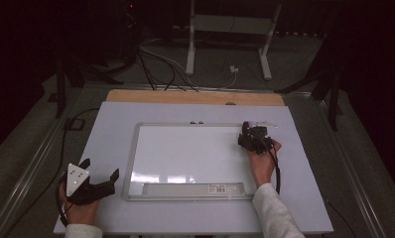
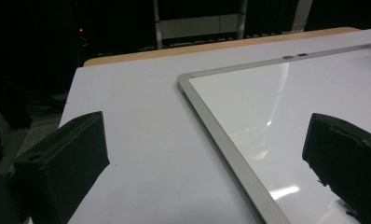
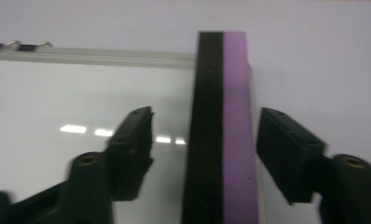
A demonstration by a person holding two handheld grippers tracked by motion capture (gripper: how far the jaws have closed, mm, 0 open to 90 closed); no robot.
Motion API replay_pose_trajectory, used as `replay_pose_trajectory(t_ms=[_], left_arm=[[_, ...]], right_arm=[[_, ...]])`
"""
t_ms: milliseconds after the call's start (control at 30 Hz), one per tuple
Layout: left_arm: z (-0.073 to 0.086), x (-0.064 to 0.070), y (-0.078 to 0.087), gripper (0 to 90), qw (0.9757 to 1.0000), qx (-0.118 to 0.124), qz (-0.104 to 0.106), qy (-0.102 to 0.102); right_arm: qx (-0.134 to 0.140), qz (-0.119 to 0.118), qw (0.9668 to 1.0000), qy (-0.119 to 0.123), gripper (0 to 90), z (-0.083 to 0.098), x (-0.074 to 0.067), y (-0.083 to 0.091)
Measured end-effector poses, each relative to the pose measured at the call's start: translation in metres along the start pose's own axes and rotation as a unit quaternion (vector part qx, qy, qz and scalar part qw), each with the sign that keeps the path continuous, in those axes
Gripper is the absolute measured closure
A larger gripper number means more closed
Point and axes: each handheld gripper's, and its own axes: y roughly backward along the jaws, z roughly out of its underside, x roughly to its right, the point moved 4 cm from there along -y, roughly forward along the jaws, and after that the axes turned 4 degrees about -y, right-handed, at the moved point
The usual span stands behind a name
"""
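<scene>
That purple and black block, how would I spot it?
Find the whiteboard on the table, then its far right corner. The eraser stands there on edge between the open jaws of the right tool: half purple, half black, the one coloured thing.

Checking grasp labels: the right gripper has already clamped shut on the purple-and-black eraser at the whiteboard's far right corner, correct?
Not clamped. In the right gripper view the right gripper stands open, gaps showing on both sides of the eraser at the whiteboard's far right corner.

Both black two-jaw grippers trail black cables. The left gripper point(image 1: 100, 179) carries a grey three-cornered plate dotted with small holes; the right gripper point(image 1: 254, 135) shows brass-coloured screw inserts. Sleeves are white.
</scene>
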Motion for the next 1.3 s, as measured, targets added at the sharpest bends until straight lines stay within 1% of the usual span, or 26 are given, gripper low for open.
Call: replay_pose_trajectory(t_ms=[67, 100, 133, 200, 233, 267, 300, 333, 400, 433, 667, 933, 1100, 1300], left_arm=[[0.0, 0.001, 0.0, 0.9, 1.0, 0.001, 0.0, -0.001], [-0.001, 0.001, 0.001, 0.9, 1.0, 0.001, 0.0, -0.001], [-0.001, 0.001, 0.001, 0.9, 1.0, 0.001, -0.001, -0.001], [0.0, 0.0, 0.0, 0.9, 1.0, 0.001, 0.0, 0.0], [0.0, 0.0, 0.0, 0.9, 1.0, 0.0, 0.0, 0.0], [0.0, 0.0, 0.0, 0.9, 1.0, 0.0, 0.0, -0.001], [0.0, 0.001, 0.0, 0.9, 1.0, 0.0, 0.001, -0.001], [0.0, 0.001, 0.0, 0.9, 1.0, 0.0, 0.001, -0.001], [0.0, 0.001, 0.0, 0.9, 1.0, -0.001, 0.001, -0.001], [0.0, 0.001, 0.0, 0.9, 1.0, -0.001, 0.001, -0.001], [-0.001, 0.001, 0.0, 0.9, 1.0, -0.001, 0.001, -0.001], [-0.001, 0.001, 0.001, 0.8, 1.0, 0.003, -0.001, -0.001], [-0.002, 0.002, 0.001, 0.8, 1.0, 0.003, 0.0, -0.002], [-0.002, 0.002, 0.002, 0.8, 1.0, 0.005, -0.002, -0.001]], right_arm=[[0.008, -0.017, 0.9998, 0.008, 26.4, -0.002, -0.004, 0.004], [0.012, -0.019, 0.9997, 0.012, 24.3, -0.003, -0.005, 0.005], [0.017, -0.028, 0.9994, 0.012, 22.0, -0.004, -0.007, 0.007], [0.019, -0.041, 0.9988, 0.016, 15.1, -0.005, -0.009, 0.01], [0.019, -0.048, 0.9984, 0.021, 14.0, -0.005, -0.01, 0.012], [0.018, -0.047, 0.9984, 0.026, 13.3, -0.005, -0.01, 0.012], [0.02, -0.05, 0.9979, 0.034, 10.5, -0.005, -0.011, 0.014], [0.023, -0.057, 0.9972, 0.042, 7.6, -0.006, -0.011, 0.016], [0.027, -0.064, 0.9963, 0.05, 2.8, -0.006, -0.013, 0.02], [0.03, -0.069, 0.9957, 0.054, 1.9, -0.006, -0.013, 0.022], [0.041, -0.092, 0.9917, 0.08, 0.0, -0.007, -0.017, 0.04], [0.063, -0.116, 0.987, 0.092, 0.0, -0.008, -0.013, 0.063], [0.079, -0.126, 0.9837, 0.101, 0.0, -0.003, -0.006, 0.077], [0.099, -0.136, 0.9809, 0.097, 0.0, 0.005, 0.009, 0.093]])
